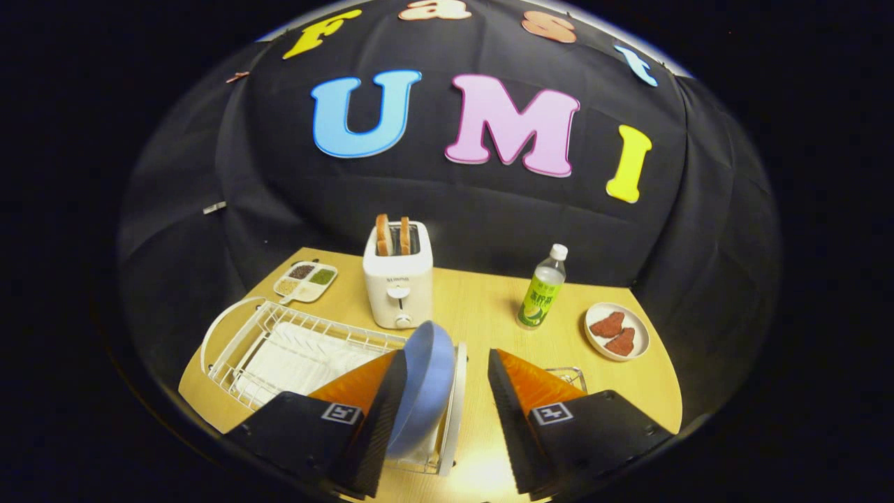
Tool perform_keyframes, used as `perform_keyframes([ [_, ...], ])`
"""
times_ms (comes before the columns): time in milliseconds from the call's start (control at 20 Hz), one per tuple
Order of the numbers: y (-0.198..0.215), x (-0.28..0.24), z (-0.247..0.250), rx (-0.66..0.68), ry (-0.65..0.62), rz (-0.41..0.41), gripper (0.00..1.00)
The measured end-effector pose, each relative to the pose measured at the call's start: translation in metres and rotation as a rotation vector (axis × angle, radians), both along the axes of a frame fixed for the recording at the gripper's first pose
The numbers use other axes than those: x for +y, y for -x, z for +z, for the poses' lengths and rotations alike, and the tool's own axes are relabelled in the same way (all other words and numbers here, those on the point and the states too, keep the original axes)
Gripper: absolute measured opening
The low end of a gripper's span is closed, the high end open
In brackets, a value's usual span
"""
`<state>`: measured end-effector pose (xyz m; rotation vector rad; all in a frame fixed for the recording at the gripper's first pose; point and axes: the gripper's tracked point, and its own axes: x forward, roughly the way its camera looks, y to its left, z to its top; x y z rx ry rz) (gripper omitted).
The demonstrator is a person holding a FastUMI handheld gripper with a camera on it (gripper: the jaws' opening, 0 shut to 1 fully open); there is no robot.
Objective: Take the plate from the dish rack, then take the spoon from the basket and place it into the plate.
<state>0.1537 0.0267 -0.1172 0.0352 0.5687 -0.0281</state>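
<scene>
A blue plate (426, 384) stands on edge at the right end of the white wire dish rack (279, 342). My gripper (447, 391) is open, its fingers spread wide. The plate's rim sits between the fingers, lying against the inner face of the left finger (380, 412). The right finger (510, 412) stays well apart from the plate. Behind the right finger peeks the corner of a small wire basket (569, 377); its contents are hidden.
On the wooden table (482, 300) beyond the rack stand a white toaster (398, 279) holding two bread slices, a divided seasoning dish (306, 281), a green-labelled bottle (542, 290) and a small plate with two reddish pieces (617, 330).
</scene>
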Motion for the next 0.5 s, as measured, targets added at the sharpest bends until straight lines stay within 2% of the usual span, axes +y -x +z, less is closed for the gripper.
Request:
perform_keyframes([
  [100, -0.008, -0.002, -0.016, 0.06, -0.02, -0.041, 0.62],
  [350, -0.013, 0.005, -0.045, 0.158, -0.016, -0.053, 0.56],
  [400, -0.013, 0.009, -0.05, 0.177, -0.02, -0.051, 0.38],
  [500, -0.014, 0.008, -0.054, 0.204, -0.016, -0.073, 0.37],
])
